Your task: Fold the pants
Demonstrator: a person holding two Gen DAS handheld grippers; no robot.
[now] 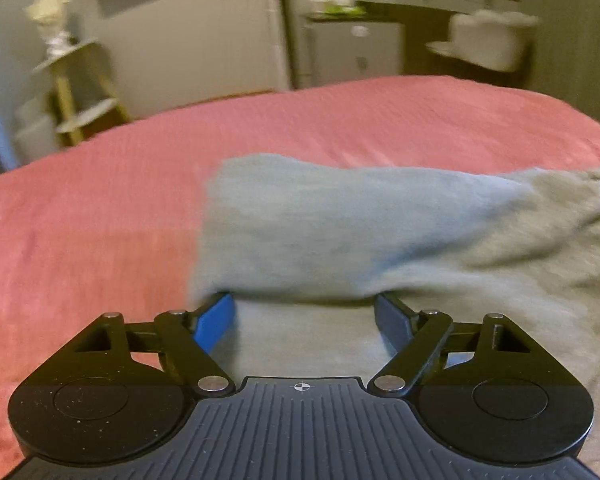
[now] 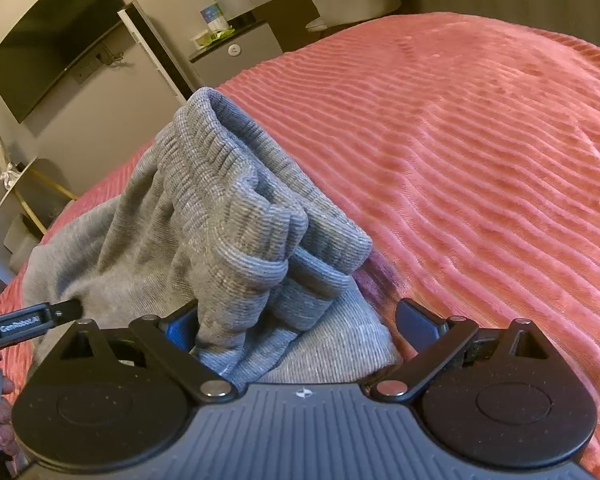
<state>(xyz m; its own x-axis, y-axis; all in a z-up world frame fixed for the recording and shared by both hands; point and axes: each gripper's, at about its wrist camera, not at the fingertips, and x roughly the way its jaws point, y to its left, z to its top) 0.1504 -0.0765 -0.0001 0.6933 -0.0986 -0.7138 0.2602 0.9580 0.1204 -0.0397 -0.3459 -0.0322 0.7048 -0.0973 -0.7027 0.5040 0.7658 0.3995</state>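
Grey knit pants (image 1: pixel 340 232) lie on a pink ribbed bedspread (image 1: pixel 100 208). In the left wrist view a fold of the pants drapes over the tips of my left gripper (image 1: pixel 304 304). Its jaws stand wide and open, with flat grey cloth between the blue pad (image 1: pixel 216 322) and the dark one. In the right wrist view the ribbed waistband (image 2: pixel 236 184) is bunched up and rises between the fingers of my right gripper (image 2: pixel 300 312). That gripper is open. The cloth rests against its left blue pad (image 2: pixel 178 330), while the right finger (image 2: pixel 418 320) stands apart from it.
The bedspread (image 2: pixel 480 160) stretches wide to the right of the pants. Beyond the bed's far edge stand a tiered shelf stand (image 1: pixel 80 92), a white chair (image 1: pixel 488 40), a small cabinet (image 2: pixel 236 48) and a wall screen (image 2: pixel 52 40). A person's hand (image 2: pixel 0 396) shows at the lower left.
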